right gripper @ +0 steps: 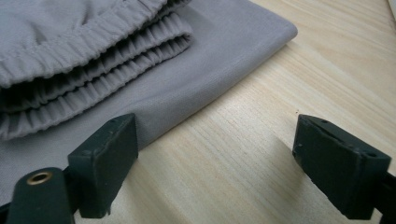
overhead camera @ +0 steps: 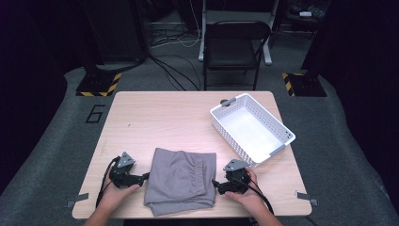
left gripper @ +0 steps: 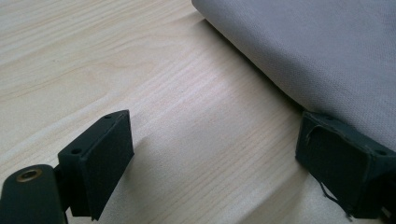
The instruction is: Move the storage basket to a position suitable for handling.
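where the floor [overhead camera: 70, 113] meets the table [overhead camera: 155, 113], a "6" [overhead camera: 95, 113] reads.

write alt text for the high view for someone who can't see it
A folded grey garment lies at the near edge of a light wooden table, between a person's left gripper and right gripper, both open beside it. An empty white basket sits to the right.

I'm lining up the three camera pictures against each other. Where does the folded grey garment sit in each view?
High view: folded grey garment lies near the table's front edge, between the left gripper and right gripper.
Left gripper view: top right corner, one jaw at its edge.
Right gripper view: upper left, elastic waistband showing.
Shared landmark: the light wooden table.
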Action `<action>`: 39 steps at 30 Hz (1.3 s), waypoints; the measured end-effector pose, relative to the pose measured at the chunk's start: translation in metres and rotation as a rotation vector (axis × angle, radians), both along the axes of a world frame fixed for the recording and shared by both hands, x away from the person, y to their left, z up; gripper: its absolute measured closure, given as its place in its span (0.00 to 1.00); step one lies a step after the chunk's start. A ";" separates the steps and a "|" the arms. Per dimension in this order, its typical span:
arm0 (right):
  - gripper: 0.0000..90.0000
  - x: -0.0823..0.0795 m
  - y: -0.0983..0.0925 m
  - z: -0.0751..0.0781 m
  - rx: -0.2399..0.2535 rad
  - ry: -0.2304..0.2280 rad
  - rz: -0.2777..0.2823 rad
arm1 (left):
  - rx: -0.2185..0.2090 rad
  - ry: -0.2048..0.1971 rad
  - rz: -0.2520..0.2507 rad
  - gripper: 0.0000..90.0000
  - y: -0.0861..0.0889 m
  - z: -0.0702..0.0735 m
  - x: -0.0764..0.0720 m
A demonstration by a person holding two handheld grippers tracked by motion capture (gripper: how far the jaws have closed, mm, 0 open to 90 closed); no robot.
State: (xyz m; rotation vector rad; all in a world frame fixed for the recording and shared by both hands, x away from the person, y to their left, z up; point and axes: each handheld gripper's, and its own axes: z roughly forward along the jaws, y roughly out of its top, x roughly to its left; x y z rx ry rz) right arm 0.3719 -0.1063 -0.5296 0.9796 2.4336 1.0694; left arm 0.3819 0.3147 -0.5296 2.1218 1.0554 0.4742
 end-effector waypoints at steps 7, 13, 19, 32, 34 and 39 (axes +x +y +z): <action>0.05 0.001 0.002 0.000 -0.012 0.026 -0.054 | -0.006 0.001 0.006 0.12 0.001 0.000 0.001; 0.03 0.002 0.002 -0.001 -0.015 0.021 -0.057 | -0.010 -0.004 0.017 0.13 0.000 0.000 0.001; 0.03 0.003 0.002 -0.001 -0.021 0.020 -0.051 | -0.008 -0.001 0.017 0.13 0.000 0.000 0.001; 0.07 0.001 0.001 0.000 -0.014 0.022 -0.057 | -0.015 -0.009 0.046 0.16 0.002 0.000 -0.002; 0.11 0.001 0.001 0.000 -0.006 0.011 -0.055 | -0.020 -0.009 0.051 0.16 0.001 0.000 -0.002; 0.18 0.000 0.000 0.003 -0.015 0.019 -0.063 | -0.028 -0.003 0.059 0.18 0.003 0.001 -0.002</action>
